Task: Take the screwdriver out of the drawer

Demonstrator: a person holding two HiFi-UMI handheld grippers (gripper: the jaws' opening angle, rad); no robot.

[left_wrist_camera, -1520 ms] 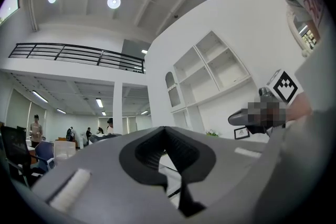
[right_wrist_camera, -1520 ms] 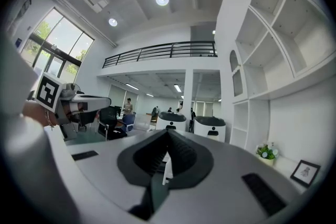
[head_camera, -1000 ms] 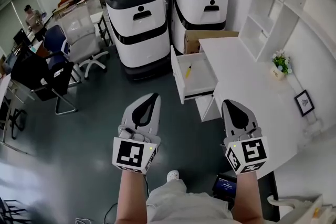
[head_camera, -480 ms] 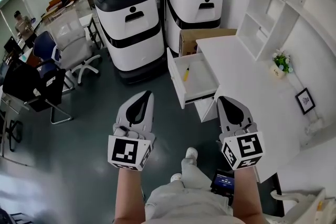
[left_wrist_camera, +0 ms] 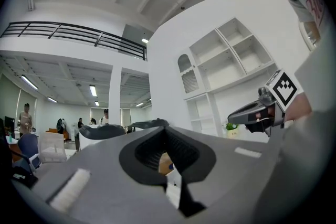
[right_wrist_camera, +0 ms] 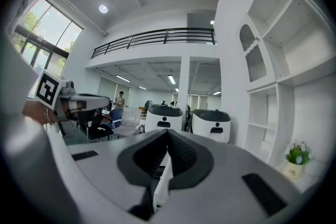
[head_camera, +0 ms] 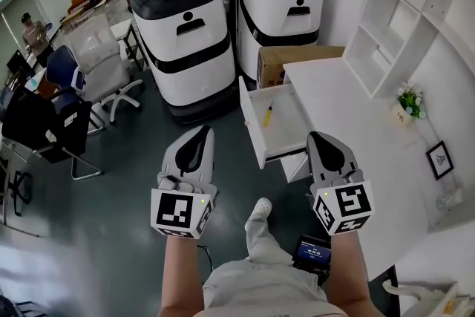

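A white drawer [head_camera: 286,131] stands pulled out from the white desk [head_camera: 356,122]. In it lies a yellow-handled screwdriver [head_camera: 267,115], near the drawer's left side. My left gripper [head_camera: 202,130] is held level over the dark floor, left of the drawer and short of it, its jaws together and empty. My right gripper [head_camera: 318,136] hovers by the drawer's near right corner, also shut and empty. In the left gripper view the right gripper [left_wrist_camera: 257,112] shows at the right. In the right gripper view the left gripper [right_wrist_camera: 79,102] shows at the left.
Two white service robots with black tops [head_camera: 185,33] [head_camera: 286,7] stand behind the drawer, with a cardboard box [head_camera: 297,57] beside them. Office chairs [head_camera: 104,67] are at the left. A potted plant [head_camera: 410,102] sits on the desk below wall shelves [head_camera: 386,26]. A small screen [head_camera: 313,255] is by my legs.
Both grippers have moved forward toward the desk, and the drawer now lies closer to them. One foot has stepped forward. Both jaws stay shut.
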